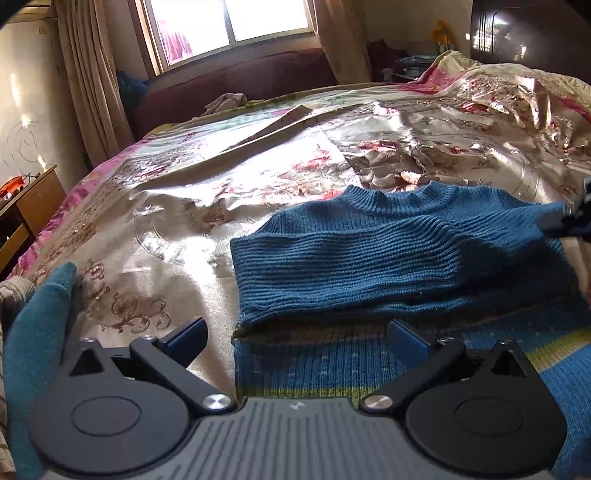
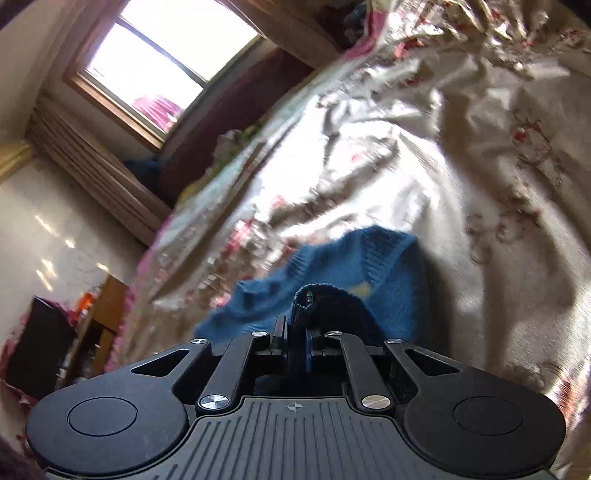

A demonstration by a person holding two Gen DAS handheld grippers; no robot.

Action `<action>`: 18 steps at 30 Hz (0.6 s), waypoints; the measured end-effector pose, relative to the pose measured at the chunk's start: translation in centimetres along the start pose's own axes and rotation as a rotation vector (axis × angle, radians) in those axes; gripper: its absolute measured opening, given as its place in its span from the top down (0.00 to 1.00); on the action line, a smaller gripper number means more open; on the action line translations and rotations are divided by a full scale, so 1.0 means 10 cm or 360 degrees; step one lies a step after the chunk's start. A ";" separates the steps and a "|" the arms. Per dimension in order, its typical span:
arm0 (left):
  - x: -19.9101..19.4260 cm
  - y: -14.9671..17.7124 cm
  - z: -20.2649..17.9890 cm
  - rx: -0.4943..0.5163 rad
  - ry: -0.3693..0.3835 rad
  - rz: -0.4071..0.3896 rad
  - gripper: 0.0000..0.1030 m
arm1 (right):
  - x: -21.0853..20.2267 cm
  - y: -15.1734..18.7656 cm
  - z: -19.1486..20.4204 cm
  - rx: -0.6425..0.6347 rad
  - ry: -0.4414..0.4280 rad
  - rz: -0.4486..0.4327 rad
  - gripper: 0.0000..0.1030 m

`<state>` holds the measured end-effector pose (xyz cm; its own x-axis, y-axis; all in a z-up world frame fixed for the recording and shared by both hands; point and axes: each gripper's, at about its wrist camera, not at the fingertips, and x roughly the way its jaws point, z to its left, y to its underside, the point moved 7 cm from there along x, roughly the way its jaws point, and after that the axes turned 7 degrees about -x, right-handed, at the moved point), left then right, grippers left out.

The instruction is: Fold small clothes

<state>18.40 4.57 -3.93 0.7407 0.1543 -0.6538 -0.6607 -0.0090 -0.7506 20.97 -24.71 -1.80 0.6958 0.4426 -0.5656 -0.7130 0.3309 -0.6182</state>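
Small blue ribbed-knit sweater (image 1: 388, 258) lies flat on shiny floral satin bedspread (image 1: 221, 177), collar away from camera, striped hem band nearest; sleeve drawn across chest as fold in progress. Right gripper (image 2: 295, 338), jaws clenched on bunched blue sleeve cuff (image 2: 314, 295), lifts it clear of bed so sleeve can be laid over body. Left gripper (image 1: 299, 332), jaws spread wide and grasping nothing, hovers over hem corner, probably placed to steady garment or take next fold. Window (image 1: 229, 22) behind lights scene.
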 end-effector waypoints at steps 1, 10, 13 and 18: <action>0.01 0.03 0.00 0.0008 0.0000 0.0013 0.00 | 0.06 0.07 -0.10 0.0010 0.0062 0.0055 0.91; -0.01 0.00 0.01 0.0018 -0.0005 0.0007 0.00 | 0.07 -0.14 0.05 0.0055 -0.0052 0.0004 0.91; -0.05 -0.06 0.02 0.0001 0.0006 -0.0029 0.00 | -0.05 -0.32 0.32 -0.0040 -0.0141 -0.0101 0.91; -0.02 -0.02 0.05 -0.0014 0.0013 -0.0014 0.00 | -0.19 -0.23 0.34 -0.0240 -0.0114 -0.0222 0.91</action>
<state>18.33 5.00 -3.62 0.7474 0.1464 -0.6481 -0.6532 -0.0166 -0.7570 20.98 -23.41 2.53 0.7749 0.4615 -0.4320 -0.5856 0.2669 -0.7654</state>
